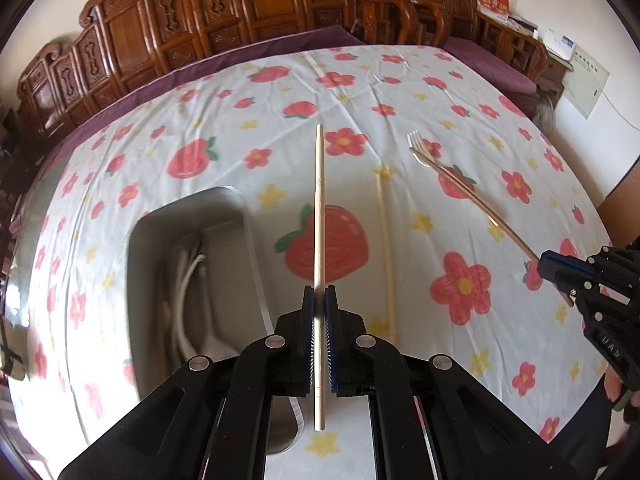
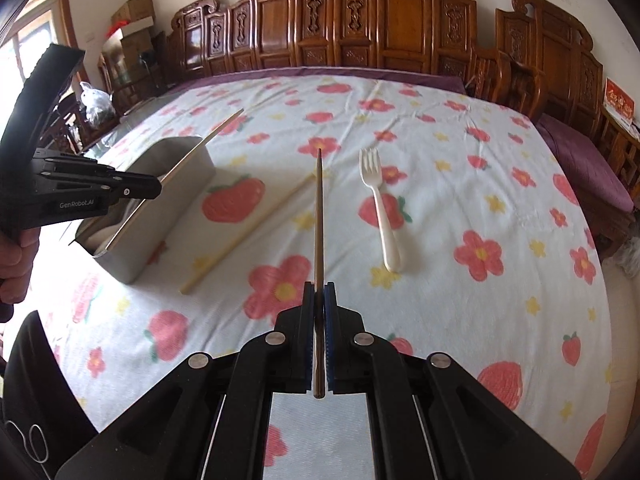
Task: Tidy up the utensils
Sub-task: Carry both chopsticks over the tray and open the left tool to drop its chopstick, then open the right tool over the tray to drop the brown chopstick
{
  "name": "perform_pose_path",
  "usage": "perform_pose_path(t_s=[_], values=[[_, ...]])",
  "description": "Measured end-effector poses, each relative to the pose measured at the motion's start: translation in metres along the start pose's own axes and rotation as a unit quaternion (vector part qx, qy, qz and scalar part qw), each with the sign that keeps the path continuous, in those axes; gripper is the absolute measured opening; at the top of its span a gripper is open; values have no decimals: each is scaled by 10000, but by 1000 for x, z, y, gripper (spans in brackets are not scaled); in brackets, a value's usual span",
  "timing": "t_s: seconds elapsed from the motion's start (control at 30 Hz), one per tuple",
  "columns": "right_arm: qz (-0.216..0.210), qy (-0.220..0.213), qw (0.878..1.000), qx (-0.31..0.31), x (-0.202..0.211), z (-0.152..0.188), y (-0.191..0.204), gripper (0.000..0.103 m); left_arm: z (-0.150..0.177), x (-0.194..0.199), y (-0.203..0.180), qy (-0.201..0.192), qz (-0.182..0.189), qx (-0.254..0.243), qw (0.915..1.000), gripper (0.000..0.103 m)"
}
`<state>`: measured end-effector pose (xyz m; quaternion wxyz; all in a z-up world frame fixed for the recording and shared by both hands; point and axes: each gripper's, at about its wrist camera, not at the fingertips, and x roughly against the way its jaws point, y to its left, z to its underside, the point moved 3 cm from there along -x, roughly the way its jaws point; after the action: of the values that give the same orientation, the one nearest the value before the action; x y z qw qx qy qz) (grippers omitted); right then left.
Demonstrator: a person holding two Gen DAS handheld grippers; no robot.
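Observation:
My left gripper [image 1: 319, 300] is shut on a pale wooden chopstick [image 1: 319, 208] and holds it above the cloth, just right of a metal tray [image 1: 240, 216]. The tray holds white utensils [image 1: 188, 288]. My right gripper [image 2: 319, 296] is shut on a rose-gold metal fork [image 2: 319, 216], seen edge-on; in the left wrist view its tines [image 1: 418, 144] point away. A second chopstick [image 2: 248, 232] lies on the cloth between the tray [image 2: 168, 216] and my right gripper. A white plastic fork [image 2: 380, 208] lies on the cloth to the right of it.
The table wears a white cloth [image 2: 460, 184] printed with strawberries and flowers. Carved wooden chairs [image 2: 360, 24] line the far edge. A purple cushion [image 2: 580, 160] sits at the right.

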<state>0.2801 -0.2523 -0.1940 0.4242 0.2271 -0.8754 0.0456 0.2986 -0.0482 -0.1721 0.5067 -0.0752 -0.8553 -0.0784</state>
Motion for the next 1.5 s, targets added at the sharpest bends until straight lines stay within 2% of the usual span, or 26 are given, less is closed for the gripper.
perform_pose_path(t_s=[0.4,0.9,1.13,1.27,1.5], values=[[-226,-153,9992,297,19,-10,43,5,17,13,62,-109,-111,471,9988,4],[-566,-197,9976,342,12,-31,110,5,34,-9,98,-1,-41,891,9960,5],[-697,-167,9967,373,1,-40,145,5,44,7,106,-211,-22,874,9960,21],[-693,-94,9968,393,-10,-45,165,5,56,24,113,-410,-17,843,9956,24],[-697,66,9970,334,-31,-53,186,5,86,46,134,-596,39,1025,9929,25]])
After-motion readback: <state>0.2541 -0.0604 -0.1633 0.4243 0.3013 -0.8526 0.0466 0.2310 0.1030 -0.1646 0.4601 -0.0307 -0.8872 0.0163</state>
